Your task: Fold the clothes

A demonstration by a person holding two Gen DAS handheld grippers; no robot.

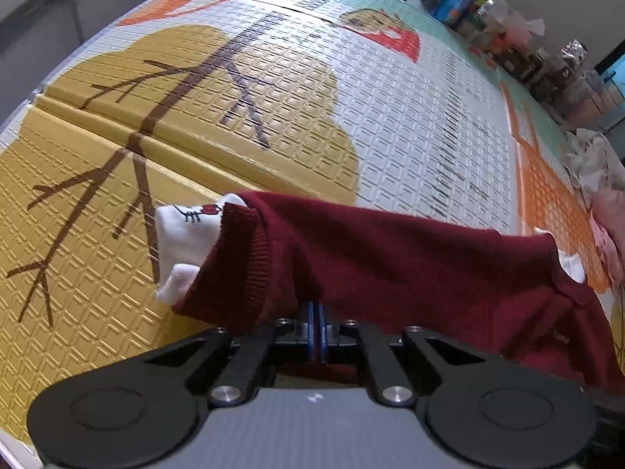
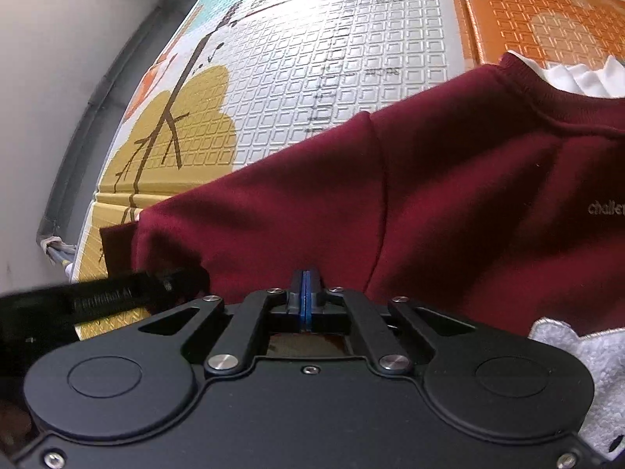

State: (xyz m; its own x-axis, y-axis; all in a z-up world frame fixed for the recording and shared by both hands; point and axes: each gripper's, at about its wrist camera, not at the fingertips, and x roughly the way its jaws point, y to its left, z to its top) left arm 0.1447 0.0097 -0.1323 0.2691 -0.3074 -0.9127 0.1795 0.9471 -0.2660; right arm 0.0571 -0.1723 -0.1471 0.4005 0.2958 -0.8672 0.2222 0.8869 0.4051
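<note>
I have both claws pressed together on the near edge of a maroon sweater (image 2: 449,195), the left claw (image 1: 316,312) by its sleeve and the right claw (image 2: 305,293) on its body, likely to lift it for a fold. It drapes over the patterned play mat (image 1: 390,117), white cuff (image 1: 183,234) poking out.

Sweater (image 1: 410,258) across play mat (image 1: 273,117), clutter (image 1: 508,31) along mat's far edge.
</note>
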